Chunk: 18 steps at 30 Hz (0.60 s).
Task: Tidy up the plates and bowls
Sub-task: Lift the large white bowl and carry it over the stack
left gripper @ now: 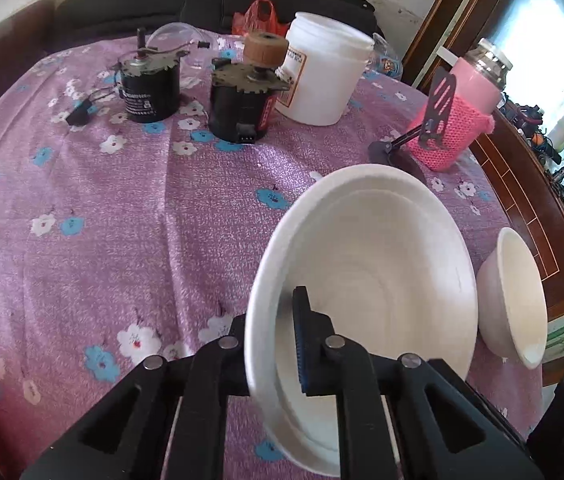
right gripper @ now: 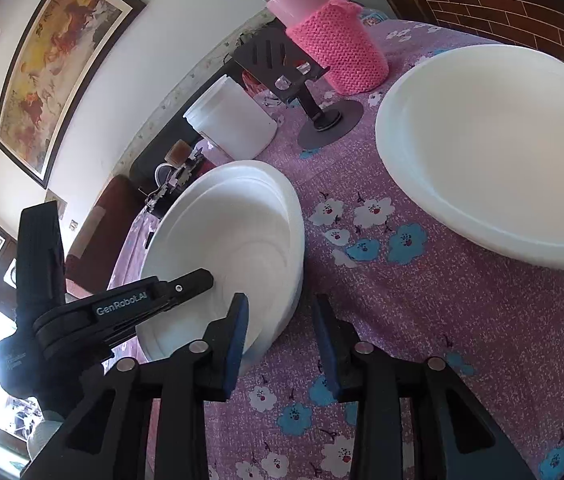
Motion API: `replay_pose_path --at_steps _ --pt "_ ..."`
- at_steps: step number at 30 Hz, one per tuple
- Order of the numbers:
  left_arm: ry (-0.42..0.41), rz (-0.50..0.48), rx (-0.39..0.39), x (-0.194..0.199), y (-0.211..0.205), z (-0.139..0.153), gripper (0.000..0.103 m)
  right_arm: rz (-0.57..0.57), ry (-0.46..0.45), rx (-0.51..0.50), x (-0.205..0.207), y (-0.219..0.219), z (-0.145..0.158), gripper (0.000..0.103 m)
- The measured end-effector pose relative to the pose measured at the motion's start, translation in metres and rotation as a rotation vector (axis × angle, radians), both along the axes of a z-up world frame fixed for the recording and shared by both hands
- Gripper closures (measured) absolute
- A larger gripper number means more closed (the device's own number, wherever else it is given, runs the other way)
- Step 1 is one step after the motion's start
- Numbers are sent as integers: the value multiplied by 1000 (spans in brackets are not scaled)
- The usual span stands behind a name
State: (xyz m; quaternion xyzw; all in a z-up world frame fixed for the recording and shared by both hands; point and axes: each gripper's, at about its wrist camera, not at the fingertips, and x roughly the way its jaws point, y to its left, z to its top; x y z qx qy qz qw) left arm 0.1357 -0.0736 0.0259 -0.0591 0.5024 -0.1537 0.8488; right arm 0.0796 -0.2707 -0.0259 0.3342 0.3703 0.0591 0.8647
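My left tongs [left gripper: 271,344] are pinching the near rim of the stacked bowls [left gripper: 366,256], one finger inside the wall and one outside, and the stack looks tipped up off the purple flowered cloth of the desk [left gripper: 121,200], toward its right side. I read it as at least two white bowls nested, since a second rim shows inside the first; nothing else is in them. My right tongs [right gripper: 282,344] stand apart with only cloth between the pads, just beside the stack and gripping nothing. The big white plate [right gripper: 494,160] lies flat and bare near the desk's right edge, apart from the stack. A smaller white bowl [left gripper: 514,296] sits near that same edge in the left wrist view, its inside not really visible to me. So I judge the job partly done: some bowls are already nested and in my grip, while the plate and the small bowl are not yet gathered with them; I cannot tell where the final pile is meant to stand. Toward the far edge are things that are not mine to sort: a white plastic tub [left gripper: 326,76] with no lid whose contents I cannot see, a jar in a pink knitted sleeve [left gripper: 462,116] filled with something pink, a dark phone stand [right gripper: 302,92], and two black motors [left gripper: 193,96].
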Motion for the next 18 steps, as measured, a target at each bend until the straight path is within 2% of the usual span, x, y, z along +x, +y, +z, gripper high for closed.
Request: replay_pose_path --at_steps 9,13,18 --pt "-84 44 4 -57 34 38 94 57 -68 -91 -18 20 20 91" --pt "-143 108 -9 -85 73 62 94 153 -83 -10 -28 41 28 90" --pt "-214 229 -33 -124 137 88 93 291 -139 3 -47 97 58 90"
